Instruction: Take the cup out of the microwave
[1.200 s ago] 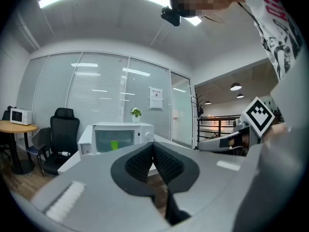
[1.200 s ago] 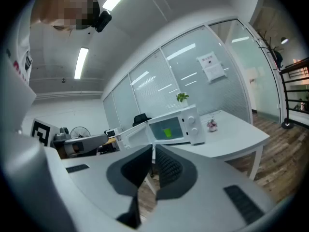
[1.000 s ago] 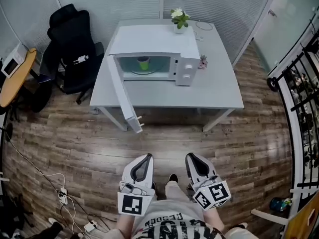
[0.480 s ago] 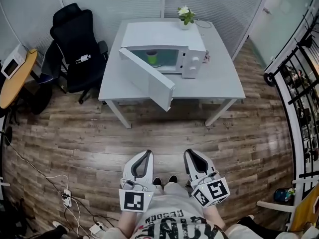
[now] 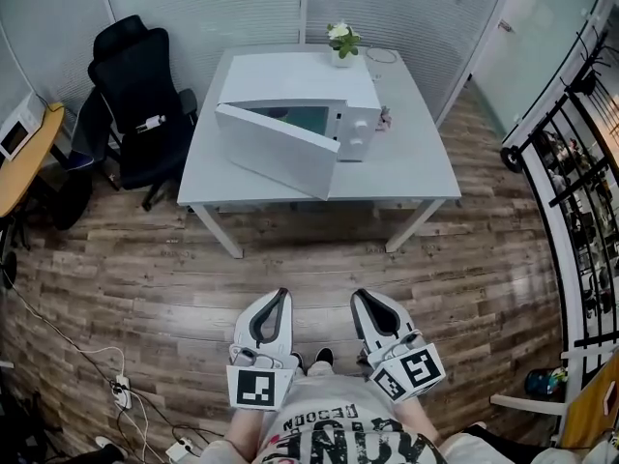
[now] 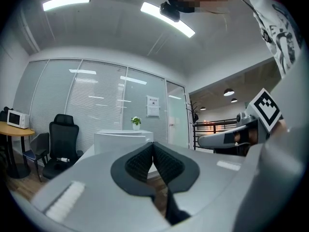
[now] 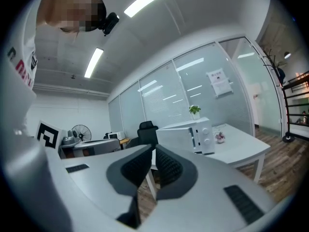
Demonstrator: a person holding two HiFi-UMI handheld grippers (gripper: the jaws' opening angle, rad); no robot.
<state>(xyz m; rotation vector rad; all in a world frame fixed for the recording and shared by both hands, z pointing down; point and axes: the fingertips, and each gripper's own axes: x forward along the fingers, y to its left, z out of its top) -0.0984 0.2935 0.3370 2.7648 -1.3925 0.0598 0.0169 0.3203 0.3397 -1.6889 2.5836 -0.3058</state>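
A white microwave [image 5: 300, 83] stands on the grey table [image 5: 406, 167] across the room, also in the left gripper view [image 6: 123, 138] and the right gripper view [image 7: 195, 133]. Its door [image 5: 279, 151] hangs partly open and angled across the front, leaving only a strip of teal interior showing. The cup is hidden behind the door. My left gripper [image 5: 280, 298] and right gripper [image 5: 363, 298] are held close to the person's body, far from the table. Both are shut and empty, the ribbed pads meeting [image 6: 153, 148] [image 7: 153, 151].
A black office chair [image 5: 135, 95] stands left of the table. A potted plant [image 5: 340, 42] and a small pink item [image 5: 385, 119] sit on the table by the microwave. A wooden desk [image 5: 19, 153] is at far left, cables [image 5: 121, 390] lie on the floor, and a railing [image 5: 571, 162] runs along the right.
The microwave door swung from wide open to partly closed. The green cup seen inside earlier is now covered by the door. Both grippers stay shut near the body.
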